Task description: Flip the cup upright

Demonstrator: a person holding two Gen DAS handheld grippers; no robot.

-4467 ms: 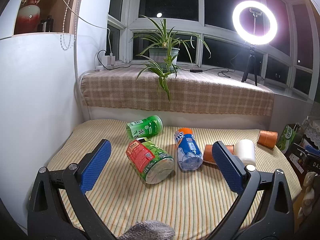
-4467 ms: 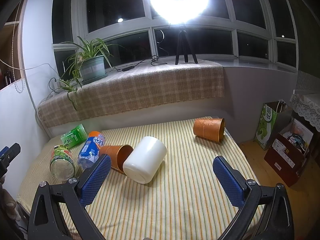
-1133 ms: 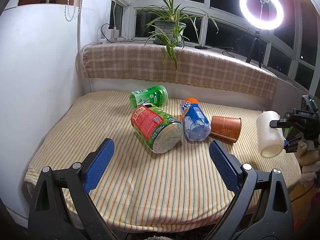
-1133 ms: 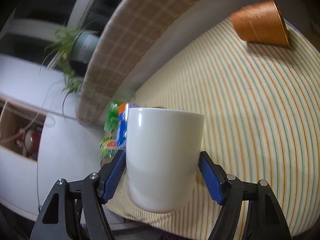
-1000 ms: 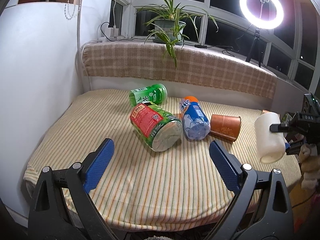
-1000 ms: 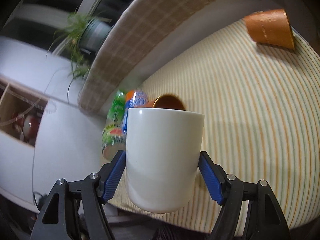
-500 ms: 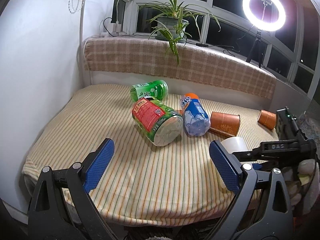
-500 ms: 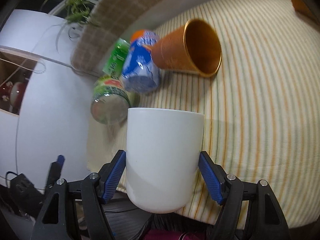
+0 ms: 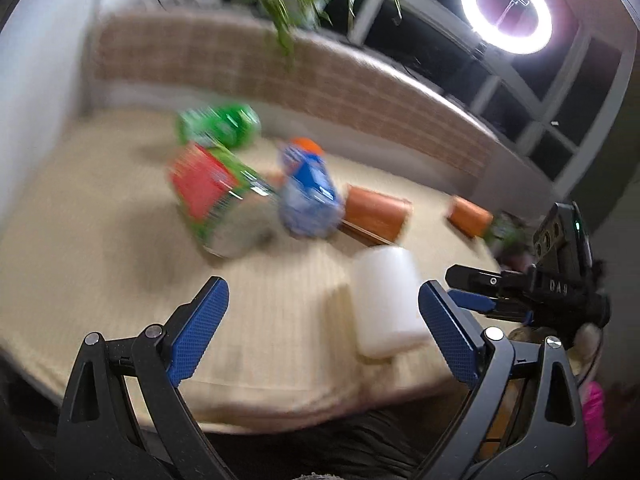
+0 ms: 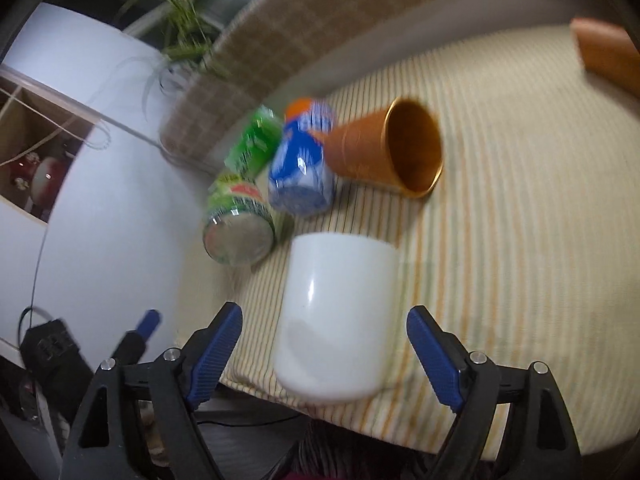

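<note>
The white cup stands upright on the striped cloth near the table's front edge; it also shows in the blurred left wrist view. My right gripper is open, its blue pads apart on either side of the cup and not touching it. In the left wrist view the right gripper's fingers reach toward the cup from the right. My left gripper is open and empty above the table's front edge, left of the cup.
An orange cup lies on its side behind the white cup, with a blue bottle, a green bottle and a green-labelled jar lying beside it. Another orange cup lies far right. A white wall borders the left.
The right gripper has opened and let go of the white cup, which now stands on the cloth. The left gripper's view has swung and is blurred.
</note>
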